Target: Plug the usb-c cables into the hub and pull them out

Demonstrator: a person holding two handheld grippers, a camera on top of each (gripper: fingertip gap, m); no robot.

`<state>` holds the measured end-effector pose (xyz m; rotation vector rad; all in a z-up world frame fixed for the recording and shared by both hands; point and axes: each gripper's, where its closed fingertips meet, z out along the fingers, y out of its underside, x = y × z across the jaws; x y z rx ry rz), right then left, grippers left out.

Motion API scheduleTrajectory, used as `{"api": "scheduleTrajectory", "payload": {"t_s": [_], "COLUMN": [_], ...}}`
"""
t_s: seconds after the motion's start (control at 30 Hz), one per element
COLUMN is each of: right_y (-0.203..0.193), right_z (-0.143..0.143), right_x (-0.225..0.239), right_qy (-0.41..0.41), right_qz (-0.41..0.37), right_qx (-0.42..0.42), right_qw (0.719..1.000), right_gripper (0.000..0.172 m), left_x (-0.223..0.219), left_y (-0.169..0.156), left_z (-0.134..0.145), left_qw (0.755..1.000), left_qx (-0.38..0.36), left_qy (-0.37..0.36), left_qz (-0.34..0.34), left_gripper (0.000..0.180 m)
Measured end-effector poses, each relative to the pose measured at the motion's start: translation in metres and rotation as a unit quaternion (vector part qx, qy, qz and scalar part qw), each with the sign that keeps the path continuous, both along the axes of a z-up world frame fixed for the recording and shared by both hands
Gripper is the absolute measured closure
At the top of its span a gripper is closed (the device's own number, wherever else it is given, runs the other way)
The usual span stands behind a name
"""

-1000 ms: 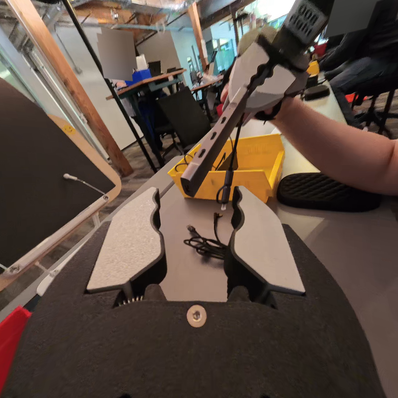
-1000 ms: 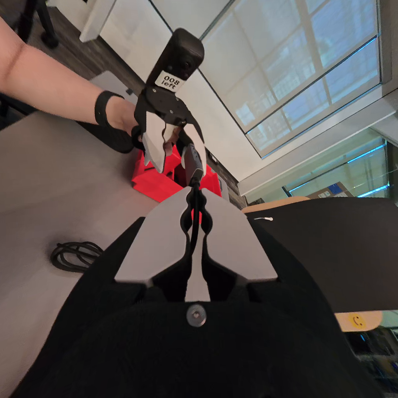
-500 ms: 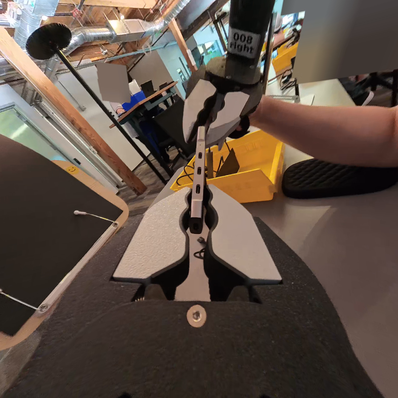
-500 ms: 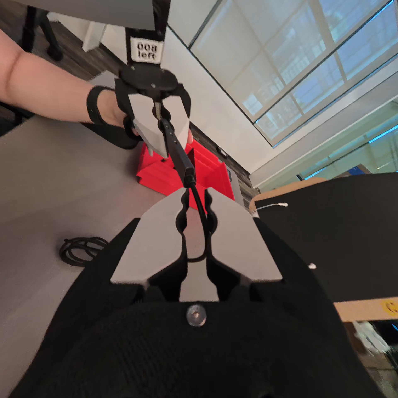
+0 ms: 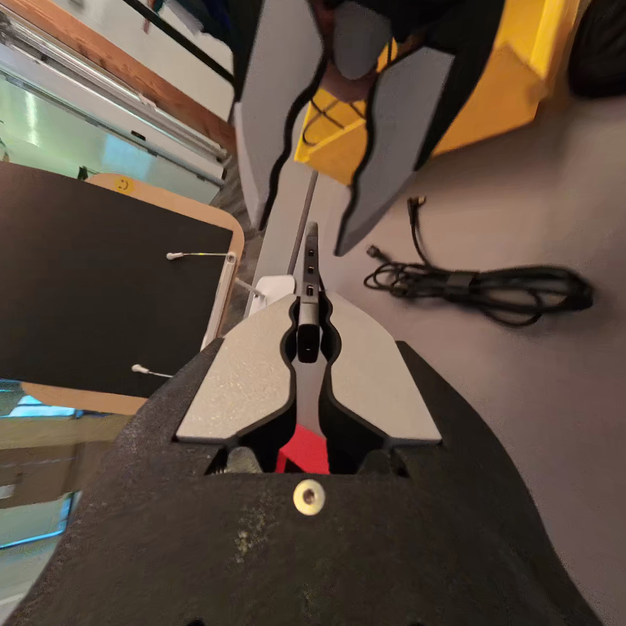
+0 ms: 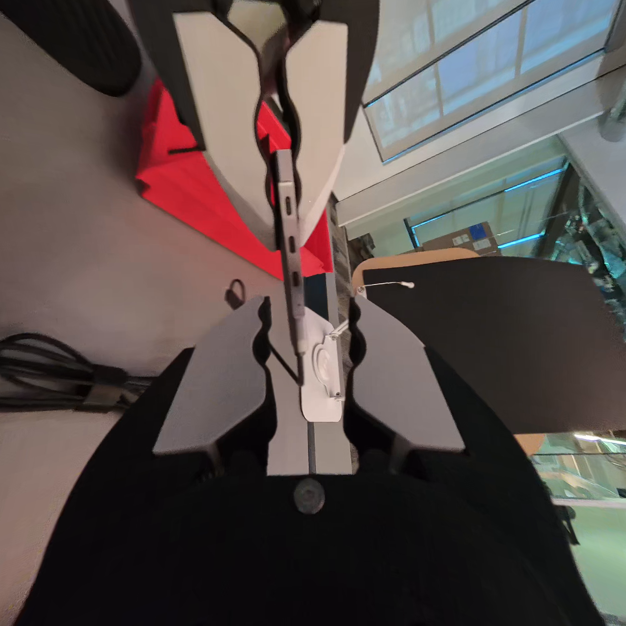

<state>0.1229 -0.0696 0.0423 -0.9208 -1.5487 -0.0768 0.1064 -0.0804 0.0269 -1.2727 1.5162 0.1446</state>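
We are clamping the hub [image 5: 309,325] in our left gripper [image 5: 308,301]; our right gripper [image 6: 310,305] is hanging open, and the cables [image 5: 474,288], low right on the table [image 5: 508,389], are waiting unplugged.

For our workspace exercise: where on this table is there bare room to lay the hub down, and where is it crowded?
Bare grey table lies on the near side of the cable bundle, and between that bundle and the red bin. It is crowded around the yellow bin and where the two grippers meet over the hub.
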Motion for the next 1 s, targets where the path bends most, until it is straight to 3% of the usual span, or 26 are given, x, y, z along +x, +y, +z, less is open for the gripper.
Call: {"api": "scheduleTrajectory", "payload": {"t_s": [0.17, 0.37, 0.47, 0.53, 0.7, 0.87, 1.0], "right_y": [0.016, 0.017, 0.02, 0.023, 0.023, 0.022, 0.011], "right_z": [-0.029, -0.036, -0.037, -0.038, -0.043, -0.05, -0.045], "right_x": [0.001, 0.005, 0.006, 0.006, 0.002, -0.006, -0.013], "right_qy": [0.011, 0.029, 0.034, 0.035, 0.025, 0.015, 0.022], "right_qz": [0.032, 0.05, 0.041, 0.035, 0.032, 0.031, 0.057], "right_qx": [-0.039, -0.072, -0.078, -0.077, -0.071, -0.065, -0.057], "right_qw": [0.999, 0.996, 0.996, 0.996, 0.997, 0.997, 0.996], "right_gripper": [0.171, 0.17, 0.146, 0.138, 0.134, 0.135, 0.165], "left_x": [-0.005, -0.004, -0.002, -0.004, -0.004, 0.004, 0.012], "left_y": [0.012, 0.014, 0.012, 0.012, 0.009, 0.0, -0.017], "left_z": [-0.016, -0.018, -0.017, -0.015, -0.015, -0.015, -0.013], "left_qw": [0.99, 0.97, 0.97, 0.968, 0.968, 0.977, 0.995], "left_qx": [0.053, 0.127, 0.133, 0.139, 0.142, 0.128, 0.043], "left_qy": [0.126, 0.197, 0.196, 0.201, 0.199, 0.171, 0.089], "left_qz": [0.042, 0.058, 0.055, 0.058, 0.054, 0.028, -0.013], "left_gripper": [0.172, 0.172, 0.172, 0.172, 0.172, 0.172, 0.172]}}
